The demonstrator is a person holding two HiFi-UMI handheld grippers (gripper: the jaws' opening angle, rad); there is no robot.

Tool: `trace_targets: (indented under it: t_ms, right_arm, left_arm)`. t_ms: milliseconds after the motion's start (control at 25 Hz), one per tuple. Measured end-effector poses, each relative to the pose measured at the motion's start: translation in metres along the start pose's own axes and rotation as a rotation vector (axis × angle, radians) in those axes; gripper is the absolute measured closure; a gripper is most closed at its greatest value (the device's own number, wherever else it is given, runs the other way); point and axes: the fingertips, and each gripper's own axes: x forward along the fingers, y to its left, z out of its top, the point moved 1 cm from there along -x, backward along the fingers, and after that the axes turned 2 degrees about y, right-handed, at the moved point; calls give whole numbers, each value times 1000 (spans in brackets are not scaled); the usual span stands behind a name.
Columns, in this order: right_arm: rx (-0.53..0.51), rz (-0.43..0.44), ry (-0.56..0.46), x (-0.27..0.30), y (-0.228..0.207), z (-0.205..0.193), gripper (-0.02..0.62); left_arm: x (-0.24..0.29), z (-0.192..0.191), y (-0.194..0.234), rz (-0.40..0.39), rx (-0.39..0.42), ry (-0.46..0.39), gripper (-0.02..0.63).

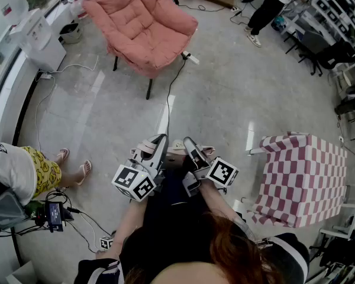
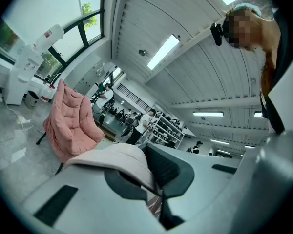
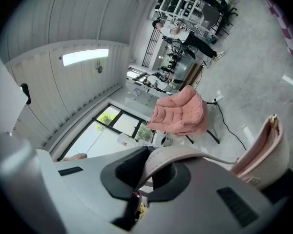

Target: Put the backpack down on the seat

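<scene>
**Backpack held by its straps, far from the pink chair**

The person stands on the grey floor (image 1: 225, 87) with both grippers raised in front of the body, side by side and pointing roughly level. The left gripper (image 1: 158, 144) has its jaws pressed together on the left strap (image 2: 119, 155), a pale, padded band that arches over the jaws in the left gripper view. The right gripper (image 1: 191, 148) pinches the right strap (image 3: 180, 155) in the same way, the band curving across its closed jaws.

The backpack (image 3: 266, 147) hangs between the two grippers, close against the person. From the head view only a pale pink sliver of it (image 1: 176, 148) shows between the jaws, while the right gripper view catches its pink body and edge at the lower right (the rest is hidden behind the gripper housings).

The pink padded chair (image 1: 142, 22) stands well apart, across the floor at the top of the head view, with a dark cable (image 1: 173, 90) running from it toward the person. A pink-and-white checkered cube (image 1: 305, 179) sits nearer, to the person's right. At the left edge a seated person in yellow shorts (image 1: 41, 170) wears sandals, and another person (image 1: 266, 7) stands by the racks at the far side.
</scene>
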Motion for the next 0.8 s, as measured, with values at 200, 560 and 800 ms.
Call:
trace_targets:
  t_ms: [200,560,800]
  right_arm:
    - [38,-2,5,4,-7,6,561]
    - [31,10,9,30,-21,54,560]
    - [33,11,17,63,-35,102,560]
  left_arm:
    - [12,-1,3,4,9,11,588]
    - [63,8,19,4,-6,14,588]
    - [118,23,38,7,8,14,588]
